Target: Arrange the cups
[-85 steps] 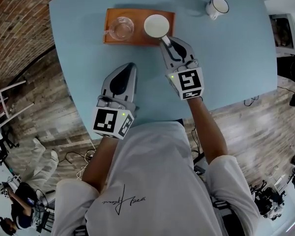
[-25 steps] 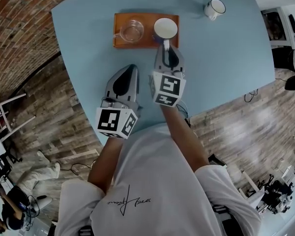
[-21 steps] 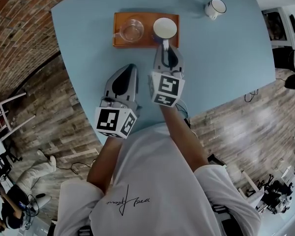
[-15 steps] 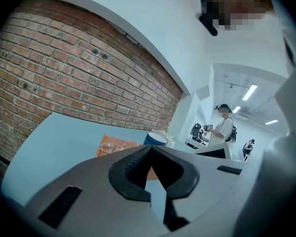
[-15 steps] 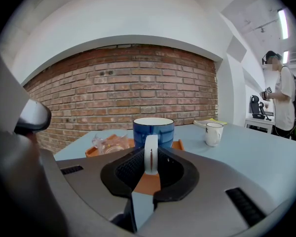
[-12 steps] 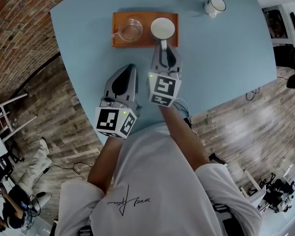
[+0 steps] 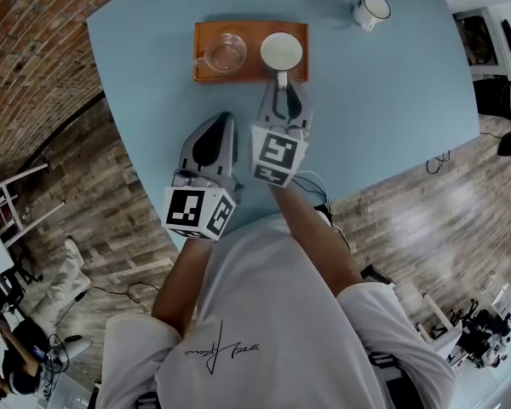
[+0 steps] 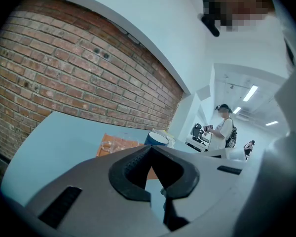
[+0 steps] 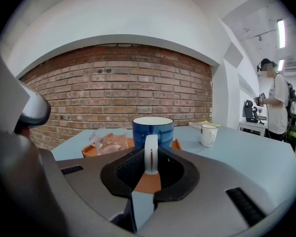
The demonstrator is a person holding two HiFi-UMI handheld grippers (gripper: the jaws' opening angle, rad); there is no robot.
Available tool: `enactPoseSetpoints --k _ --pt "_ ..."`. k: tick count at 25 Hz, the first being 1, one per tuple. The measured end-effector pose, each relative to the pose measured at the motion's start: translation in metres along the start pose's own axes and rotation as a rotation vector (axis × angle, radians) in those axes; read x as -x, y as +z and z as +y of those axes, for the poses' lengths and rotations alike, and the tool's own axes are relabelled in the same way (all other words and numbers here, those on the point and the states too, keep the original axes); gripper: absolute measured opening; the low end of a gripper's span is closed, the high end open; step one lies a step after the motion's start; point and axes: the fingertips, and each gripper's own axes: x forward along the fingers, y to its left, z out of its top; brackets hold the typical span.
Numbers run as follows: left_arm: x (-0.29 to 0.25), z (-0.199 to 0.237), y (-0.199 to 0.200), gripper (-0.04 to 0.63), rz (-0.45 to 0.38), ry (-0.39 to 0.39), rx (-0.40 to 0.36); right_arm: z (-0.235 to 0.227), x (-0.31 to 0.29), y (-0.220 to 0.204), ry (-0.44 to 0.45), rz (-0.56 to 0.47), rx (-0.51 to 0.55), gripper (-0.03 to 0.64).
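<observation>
Glass cup (image 7: 225, 52) left of mug (image 7: 281, 51), on tray (image 7: 249, 68)

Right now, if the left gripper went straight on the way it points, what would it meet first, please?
Probably the near edge of the orange tray, between the glass cup and the blue mug; its height is unclear.

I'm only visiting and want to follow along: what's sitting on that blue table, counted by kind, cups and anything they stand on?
blue cup, on the tray: 1
glass cup, on the tray: 1
white mug, apart on the bare table: 1
orange tray: 1
Total: 4 things, 3 of them cups
</observation>
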Motion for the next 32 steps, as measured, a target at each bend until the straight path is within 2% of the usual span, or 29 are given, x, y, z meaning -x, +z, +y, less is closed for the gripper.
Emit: enactPoseSetpoints --k 6,17,25,32 --pt "0.000 0.001 0.001 0.008 -0.002 0.000 0.002 0.000 -0.001 0.000 -0.031 0.003 -0.027 0.063" --pt "0.001 0.001 0.001 0.008 -0.005 0.003 0.008 0.002 -0.002 -0.004 -0.033 0.025 -0.093 0.063" --pt "0.001 0.003 0.000 0.008 -0.009 0.007 0.011 0.004 0.004 -0.010 0.004 0.036 -0.071 0.097" --pt "0.006 0.001 0.003 0.008 -0.031 0.015 0.003 0.005 0.015 -0.003 0.031 0.021 -0.046 0.098"
